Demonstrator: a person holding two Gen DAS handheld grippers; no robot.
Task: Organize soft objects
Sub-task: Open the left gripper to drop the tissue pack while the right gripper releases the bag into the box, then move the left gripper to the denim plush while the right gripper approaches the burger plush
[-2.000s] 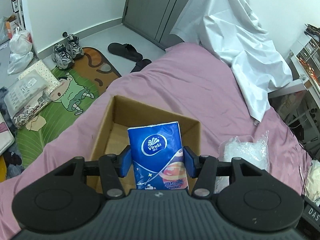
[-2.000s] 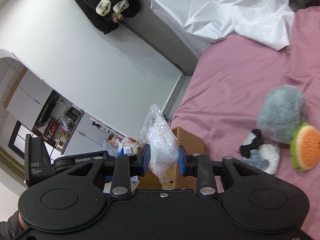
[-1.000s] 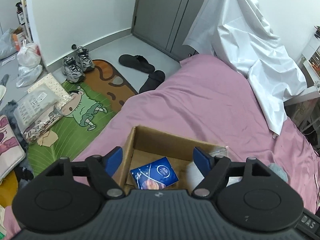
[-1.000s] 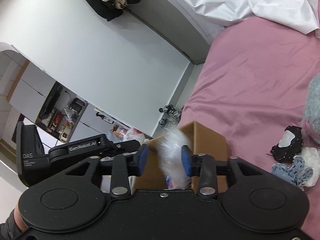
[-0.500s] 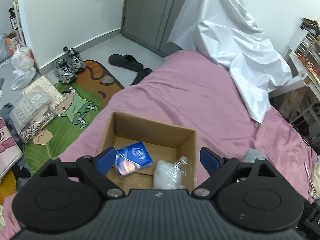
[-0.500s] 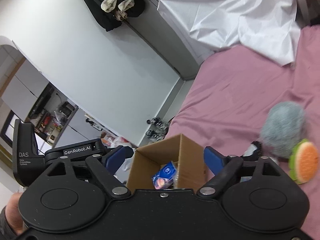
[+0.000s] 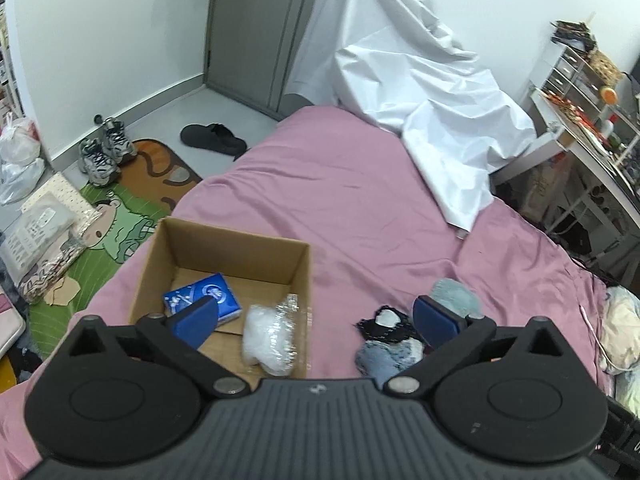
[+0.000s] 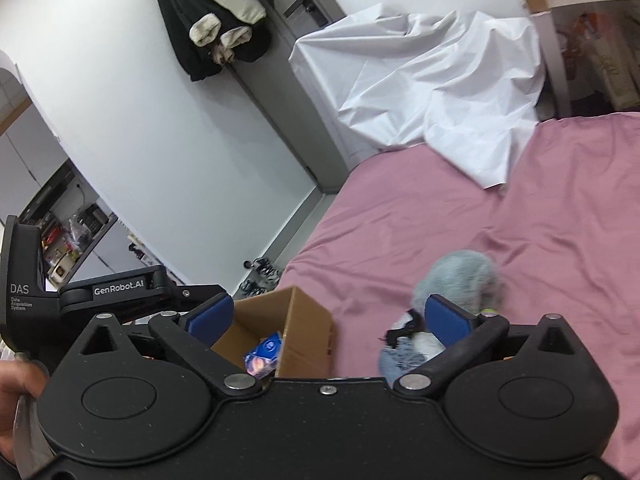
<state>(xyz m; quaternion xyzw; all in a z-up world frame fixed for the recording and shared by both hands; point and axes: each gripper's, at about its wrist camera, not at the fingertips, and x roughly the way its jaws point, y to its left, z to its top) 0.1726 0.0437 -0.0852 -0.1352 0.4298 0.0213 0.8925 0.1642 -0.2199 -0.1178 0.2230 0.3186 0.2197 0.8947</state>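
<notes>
An open cardboard box [image 7: 240,248] sits on the pink bed [image 7: 360,200]. Inside lie a blue tissue pack [image 7: 218,298] and a clear plastic bag [image 7: 268,340]. My left gripper [image 7: 316,318] is open and empty, held above the box's right edge. To its right lie a grey fluffy ball [image 7: 454,294], a black-and-white cloth [image 7: 386,322] and a grey-blue cloth [image 7: 384,356]. In the right wrist view my right gripper [image 8: 326,320] is open and empty, above the box [image 8: 308,320], with the tissue pack [image 8: 264,354] and the fluffy ball [image 8: 460,276] below.
A white sheet [image 7: 420,92] drapes the bed's far end. Shoes [image 7: 102,152], slippers [image 7: 212,140], a cartoon mat [image 7: 116,232] and bags lie on the floor at left. A cluttered desk [image 7: 588,128] stands at right. The left gripper's body [image 8: 116,292] shows in the right wrist view.
Both grippers let go over the box: the tissue pack and the plastic bag now lie inside. Both grippers have opened wide and swung right toward the soft items.
</notes>
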